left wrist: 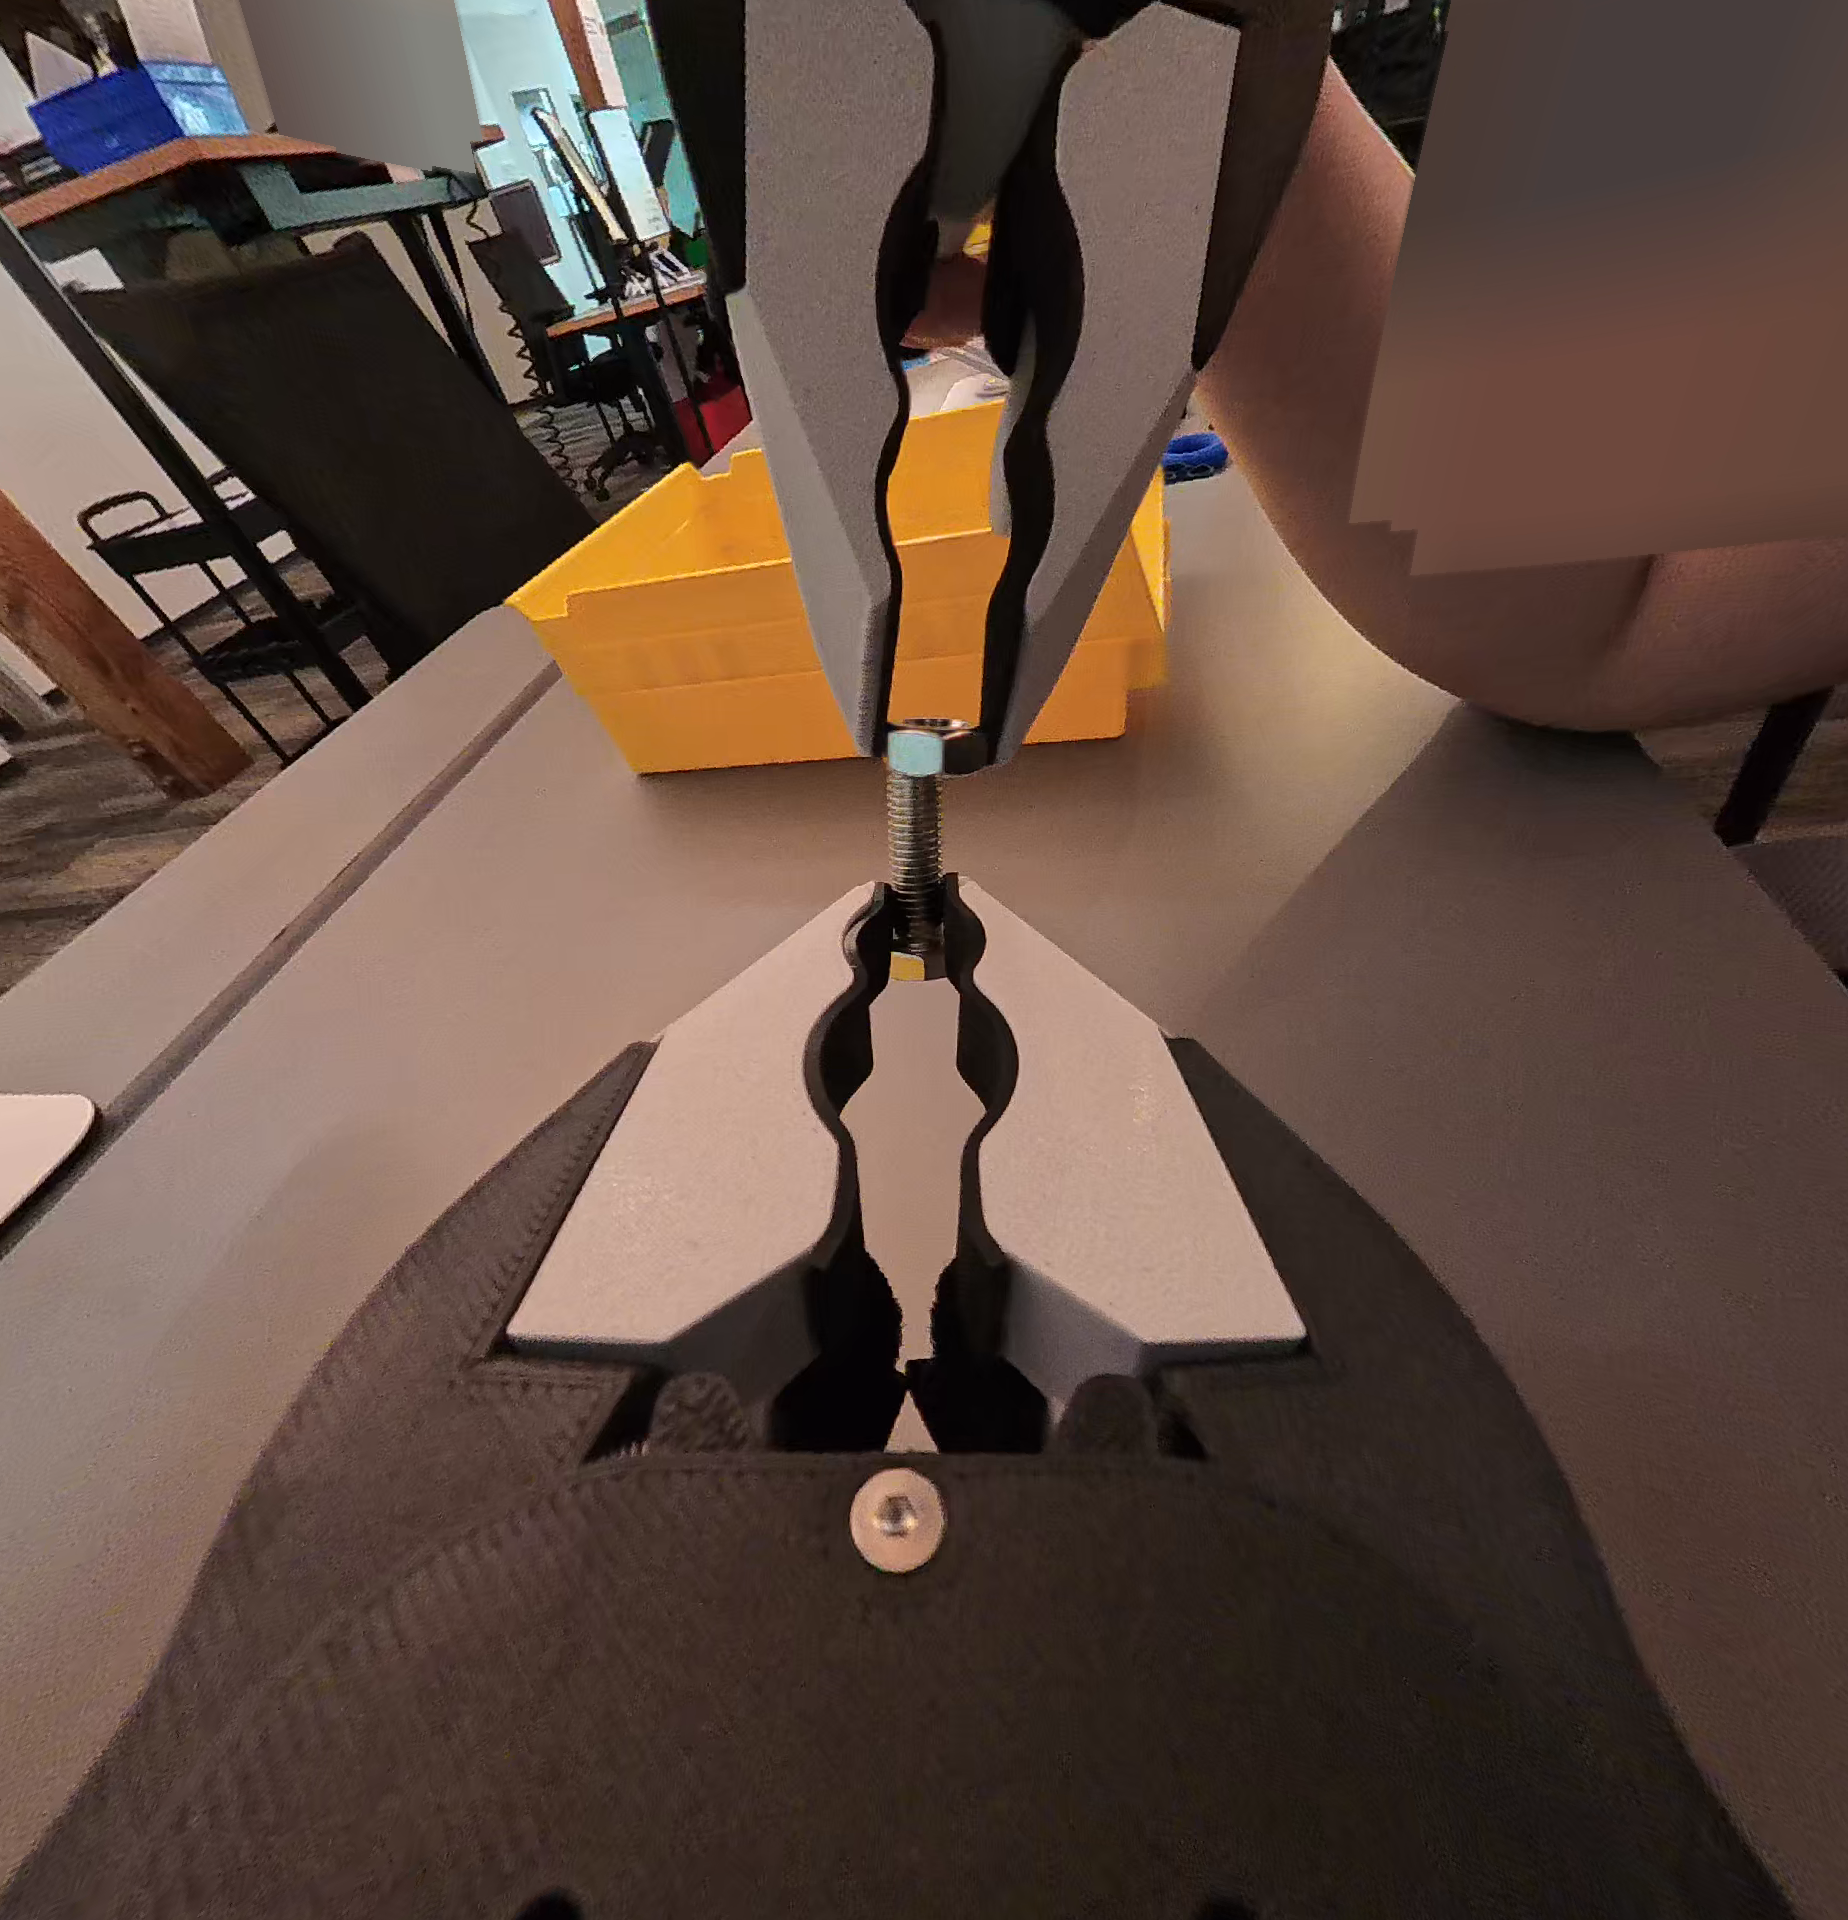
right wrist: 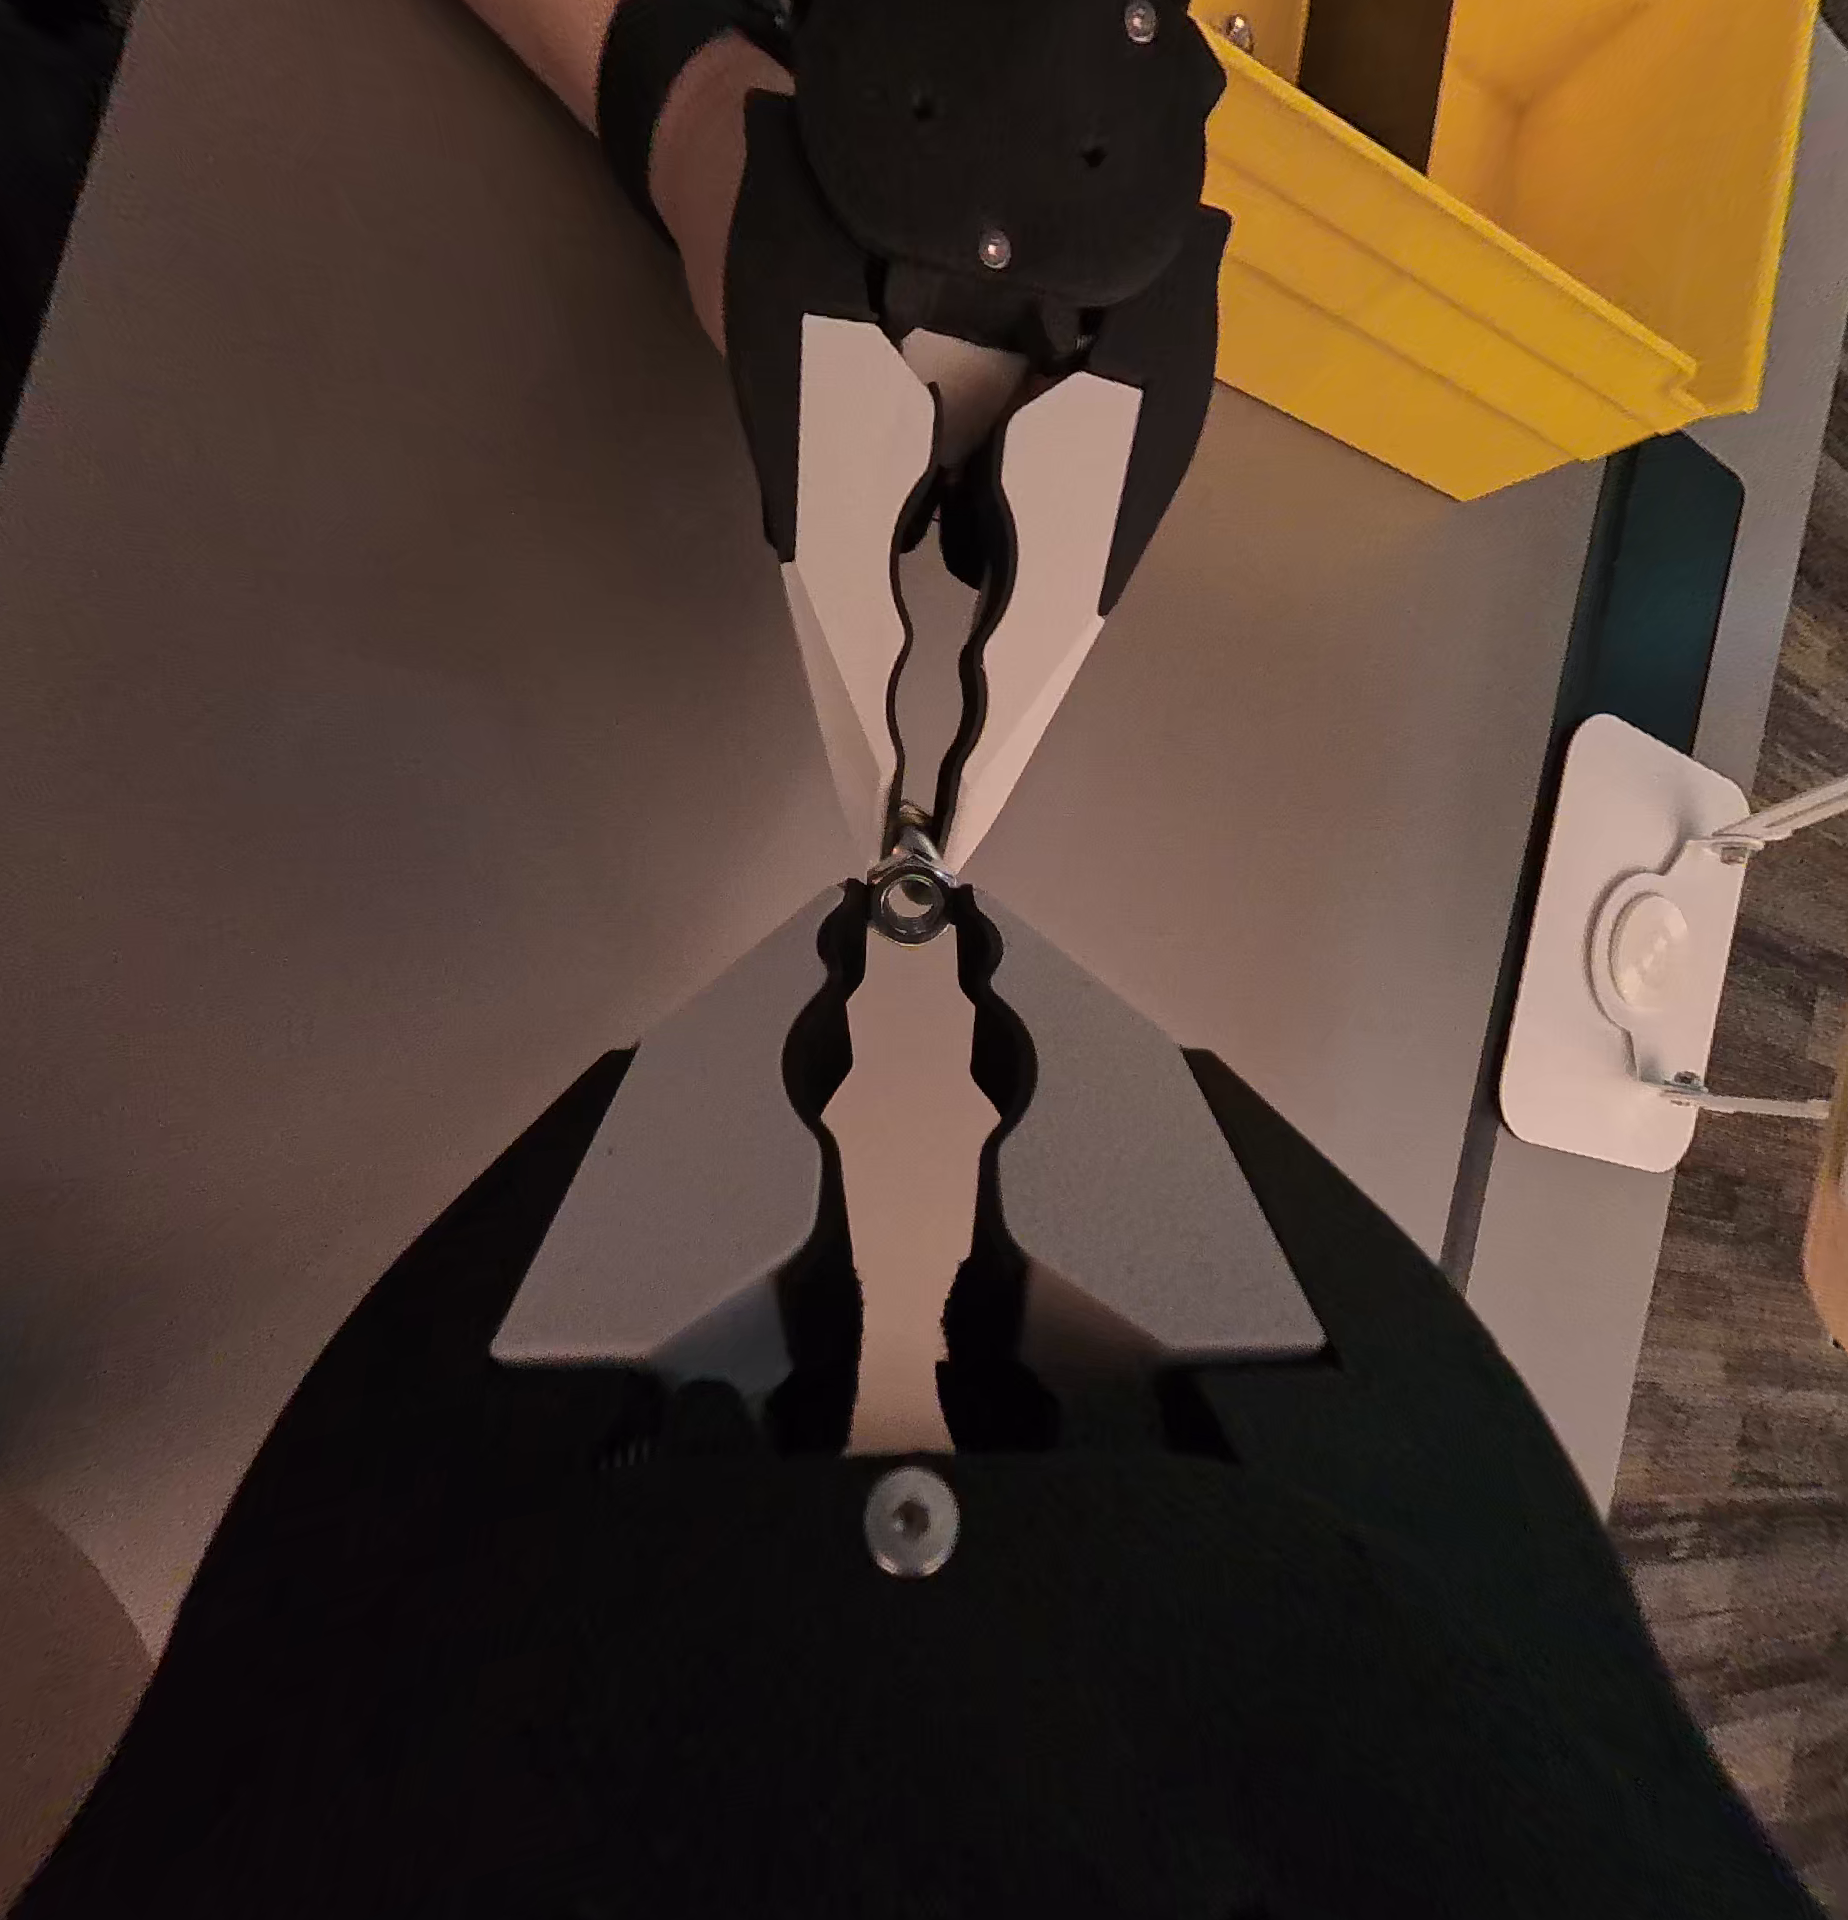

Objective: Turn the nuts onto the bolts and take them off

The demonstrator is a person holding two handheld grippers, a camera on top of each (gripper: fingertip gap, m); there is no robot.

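A yellow bin sat on the grey table. Beyond the bin stood a black wire rack, dark office chairs and a desk bearing a blue crate. A white mount plate lay at the table's edge near the bin.

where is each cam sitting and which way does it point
Left wrist view: sits on the left tongs, looking low along the grey table toward the yellow bin; a bare arm shows.
Right wrist view: sits on the right tongs, looking steeply down at the table; a strapped wrist shows.
Shared: bolt, nut, bin, and both tongs, tip to tip.
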